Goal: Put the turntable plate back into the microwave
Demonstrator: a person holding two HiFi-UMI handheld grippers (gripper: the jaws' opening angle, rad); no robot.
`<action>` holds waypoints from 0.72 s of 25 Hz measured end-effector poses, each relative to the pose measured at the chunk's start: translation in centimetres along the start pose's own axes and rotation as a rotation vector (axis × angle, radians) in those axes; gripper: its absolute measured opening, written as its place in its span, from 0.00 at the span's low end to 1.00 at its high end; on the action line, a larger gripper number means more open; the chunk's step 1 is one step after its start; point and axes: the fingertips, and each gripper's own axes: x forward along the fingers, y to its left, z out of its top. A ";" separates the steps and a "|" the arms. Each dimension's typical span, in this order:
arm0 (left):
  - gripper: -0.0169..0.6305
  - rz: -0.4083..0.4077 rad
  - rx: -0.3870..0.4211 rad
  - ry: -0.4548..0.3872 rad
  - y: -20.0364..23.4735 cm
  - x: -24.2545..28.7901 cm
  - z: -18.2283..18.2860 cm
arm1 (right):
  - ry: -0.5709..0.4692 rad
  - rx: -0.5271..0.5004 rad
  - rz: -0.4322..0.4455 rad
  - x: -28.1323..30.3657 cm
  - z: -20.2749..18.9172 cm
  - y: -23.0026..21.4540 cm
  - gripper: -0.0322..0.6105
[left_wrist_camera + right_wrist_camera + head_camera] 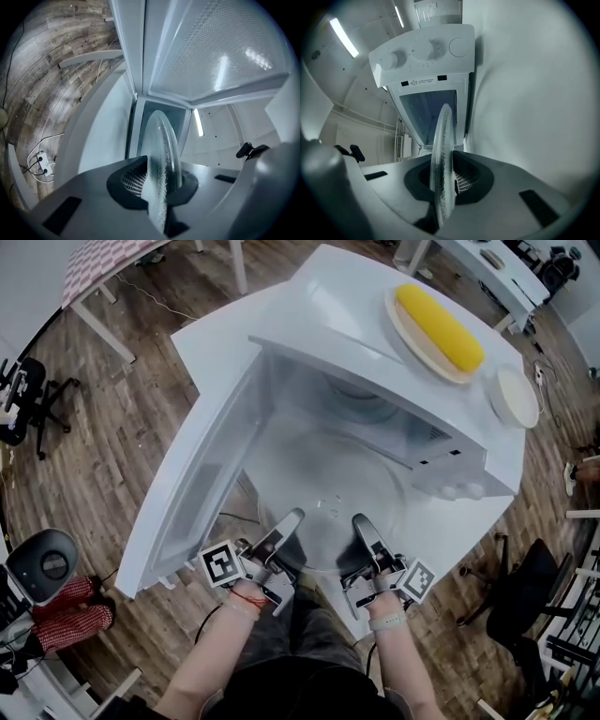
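Note:
The clear glass turntable plate (328,488) hangs level in front of the open white microwave (323,320), its far rim at the mouth of the cavity. My left gripper (287,524) is shut on the plate's near left rim and my right gripper (364,526) on its near right rim. The left gripper view shows the plate (161,150) edge-on between the jaws of the left gripper (159,187), with the microwave door (220,51) above. In the right gripper view the plate (443,154) stands pinched in the right gripper (445,185), facing the control panel (424,51).
The microwave door (192,488) swings open to the left. On top of the microwave lie a plate with yellow corn (439,326) and a white dish (516,395). Office chairs (28,390) (525,592) stand on the wooden floor at both sides.

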 end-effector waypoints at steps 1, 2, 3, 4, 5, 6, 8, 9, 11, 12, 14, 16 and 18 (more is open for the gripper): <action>0.09 0.000 0.001 0.001 0.1 0.1 0.1 | -0.002 0.000 0.001 0.1 0.1 -0.1 0.11; 0.09 0.001 0.002 0.002 0.2 0.2 0.2 | -0.004 0.002 0.000 0.2 0.2 -0.2 0.11; 0.09 0.002 0.002 0.004 0.3 0.4 0.3 | -0.007 0.003 -0.001 0.3 0.3 -0.3 0.11; 0.09 0.003 0.001 0.005 0.4 0.5 0.4 | -0.010 0.003 -0.003 0.4 0.4 -0.4 0.11; 0.09 0.003 0.001 0.006 0.4 0.7 0.5 | -0.012 0.002 -0.003 0.5 0.6 -0.4 0.11; 0.09 0.002 0.002 0.007 0.5 0.9 0.6 | -0.014 0.001 -0.002 0.7 0.7 -0.4 0.11; 0.09 0.002 0.002 0.007 0.5 1.3 0.8 | -0.016 0.000 0.001 1.0 1.0 -0.4 0.11; 0.09 0.002 0.002 0.007 0.6 1.5 0.9 | -0.018 0.000 0.000 1.1 1.2 -0.4 0.11; 0.09 0.001 0.003 0.005 0.7 1.9 1.3 | -0.022 -0.003 0.000 1.5 1.5 -0.5 0.11; 0.09 -0.001 0.004 0.005 0.7 2.1 1.5 | -0.024 -0.005 0.001 1.7 1.7 -0.5 0.11; 0.09 -0.004 0.004 0.003 0.8 2.5 1.8 | -0.027 -0.005 0.002 2.1 2.0 -0.5 0.11; 0.09 -0.005 0.005 0.002 0.8 2.8 2.0 | -0.030 -0.007 0.004 2.3 2.2 -0.6 0.11; 0.09 -0.008 0.006 0.001 0.8 3.1 2.3 | -0.031 -0.010 0.005 2.6 2.5 -0.6 0.11</action>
